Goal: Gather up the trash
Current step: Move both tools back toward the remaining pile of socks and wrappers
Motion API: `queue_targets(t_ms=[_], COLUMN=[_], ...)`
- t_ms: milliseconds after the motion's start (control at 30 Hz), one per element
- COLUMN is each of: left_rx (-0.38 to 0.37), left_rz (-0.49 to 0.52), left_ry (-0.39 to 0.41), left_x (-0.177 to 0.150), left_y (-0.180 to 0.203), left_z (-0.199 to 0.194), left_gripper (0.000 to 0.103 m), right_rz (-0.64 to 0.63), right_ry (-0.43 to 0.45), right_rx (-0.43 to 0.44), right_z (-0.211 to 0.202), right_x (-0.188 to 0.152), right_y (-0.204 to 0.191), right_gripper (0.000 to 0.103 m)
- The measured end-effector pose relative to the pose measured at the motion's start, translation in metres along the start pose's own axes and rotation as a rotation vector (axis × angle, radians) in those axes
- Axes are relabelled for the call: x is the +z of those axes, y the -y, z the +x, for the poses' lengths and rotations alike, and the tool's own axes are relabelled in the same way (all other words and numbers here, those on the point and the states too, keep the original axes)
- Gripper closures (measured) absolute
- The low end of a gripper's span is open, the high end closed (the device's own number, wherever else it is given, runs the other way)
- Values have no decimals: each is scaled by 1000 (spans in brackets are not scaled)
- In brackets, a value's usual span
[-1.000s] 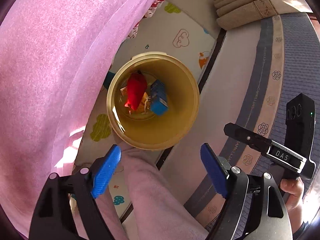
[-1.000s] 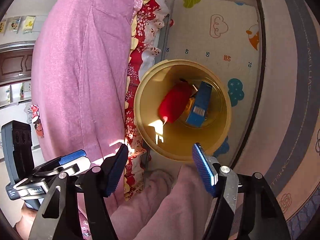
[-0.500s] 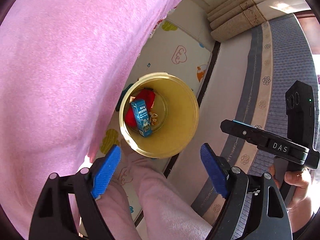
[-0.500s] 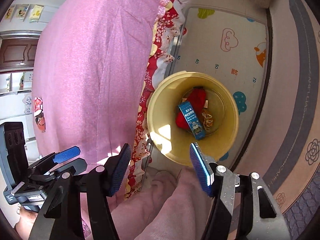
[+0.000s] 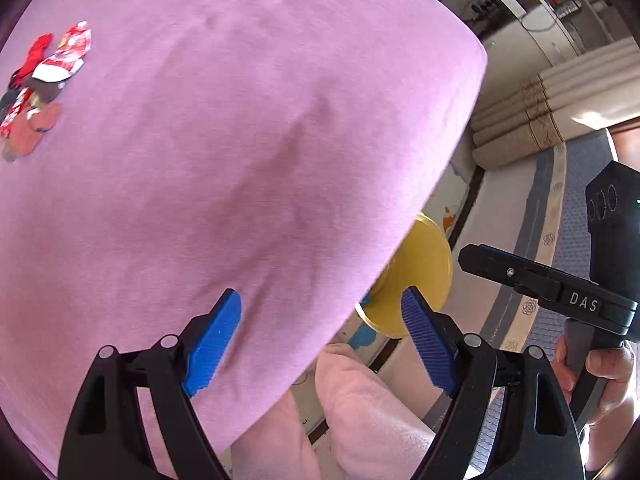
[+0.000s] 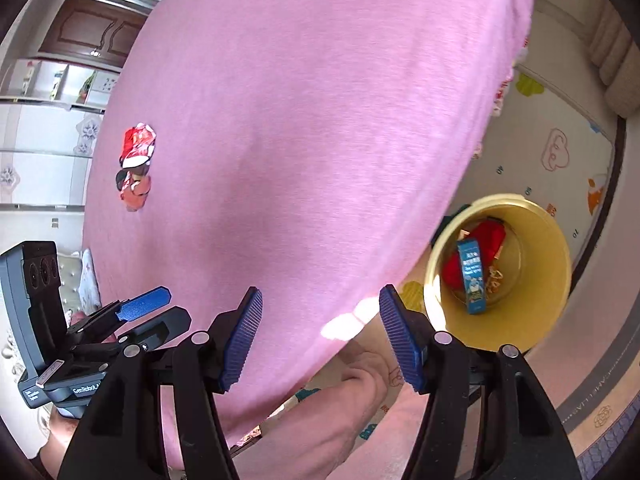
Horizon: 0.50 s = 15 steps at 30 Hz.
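Observation:
A yellow bin (image 6: 552, 248) stands on the floor beside the pink-covered table (image 6: 320, 120). Inside it lie a blue carton (image 6: 472, 276) and a red wrapper (image 6: 486, 236). In the left wrist view only the bin's edge (image 5: 424, 272) shows past the tablecloth (image 5: 240, 140). A small pile of red and white wrappers (image 5: 40, 80) lies on the table at the far left; it also shows in the right wrist view (image 6: 136, 164). My left gripper (image 5: 320, 344) is open and empty above the table edge. My right gripper (image 6: 320, 340) is open and empty, over the table edge left of the bin.
A children's play mat (image 6: 560, 152) and a patterned carpet (image 5: 560, 208) cover the floor. Rolled mats (image 5: 528, 120) lie by the wall. The person's pink-clad legs (image 6: 352, 412) are below the grippers. Cabinets (image 6: 48, 120) stand behind the table.
Both grippers have risen and swung from over the bin toward the tabletop. The wrapper pile on the table has come into view. The bin is now partly hidden in the left view.

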State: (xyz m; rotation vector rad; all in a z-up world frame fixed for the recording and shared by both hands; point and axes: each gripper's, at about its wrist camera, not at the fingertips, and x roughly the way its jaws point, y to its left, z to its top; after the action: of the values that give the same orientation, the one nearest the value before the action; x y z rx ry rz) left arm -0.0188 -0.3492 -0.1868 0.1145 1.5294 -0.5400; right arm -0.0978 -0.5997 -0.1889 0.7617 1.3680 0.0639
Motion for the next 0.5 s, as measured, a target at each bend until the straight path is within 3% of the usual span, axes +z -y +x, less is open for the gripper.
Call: queue_targets(t_ms=[267,500], left_rx=[40,35], left_rz=[-169,-332], left_ry=[94,167], left_x=[-3,11], left_y=[-135,-213], left_z=[-59,-83], left_gripper=[21,20], right_rz=[-161,-305], right_ry=[-7,-18], right_rx=[36,35], right_z=[52,87], right_x=[22,52], right_y=[-133,-215], right_gripper=[43,43])
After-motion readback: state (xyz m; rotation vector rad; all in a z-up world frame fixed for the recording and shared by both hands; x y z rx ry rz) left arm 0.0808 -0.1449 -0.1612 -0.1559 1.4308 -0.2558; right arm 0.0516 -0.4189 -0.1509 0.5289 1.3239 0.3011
